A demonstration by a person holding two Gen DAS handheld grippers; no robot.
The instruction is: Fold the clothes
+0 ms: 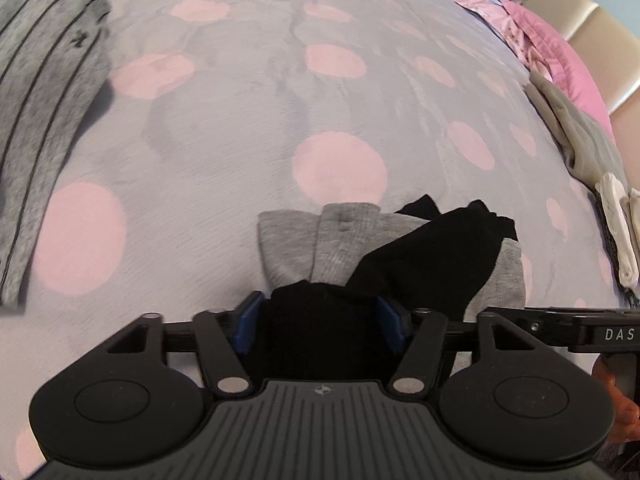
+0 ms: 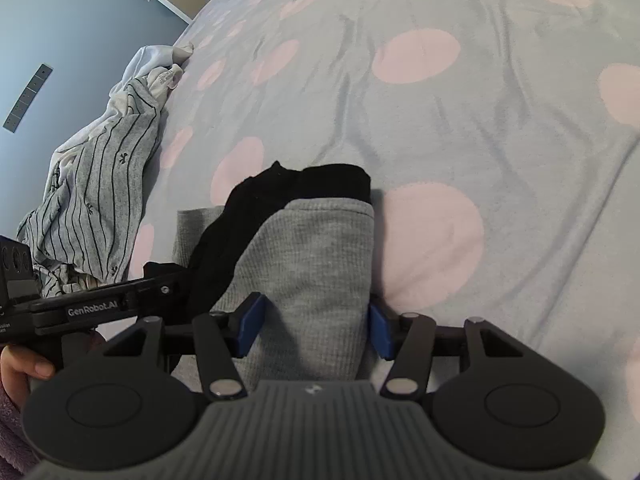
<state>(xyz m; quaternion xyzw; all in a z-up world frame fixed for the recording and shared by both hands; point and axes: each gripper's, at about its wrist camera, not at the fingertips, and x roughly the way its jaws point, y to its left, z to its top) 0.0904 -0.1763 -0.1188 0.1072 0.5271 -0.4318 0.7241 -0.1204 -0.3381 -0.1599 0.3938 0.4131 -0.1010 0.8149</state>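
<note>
A folded grey knit garment (image 1: 340, 236) lies on the dotted bed cover (image 1: 224, 148) with a black garment (image 1: 432, 256) draped over it. My left gripper (image 1: 319, 322) has its blue pads (image 1: 248, 320) set wide, and bunched black cloth fills the gap between them. In the right wrist view the grey garment (image 2: 316, 264) runs up between the pads of my right gripper (image 2: 316, 324), pressed on both sides. The black garment (image 2: 256, 216) hangs across its left half. The two grippers are side by side; the left one's body (image 2: 100, 308) shows beside the right.
A grey pinstriped garment (image 1: 40, 100) (image 2: 100, 184) lies crumpled with white cloth at the bed's left edge. Folded beige clothes (image 1: 588, 140) and white items (image 1: 616, 220) are stacked along the right edge, by a pink pillow (image 1: 560, 48). A hand (image 2: 24, 364) holds the left gripper.
</note>
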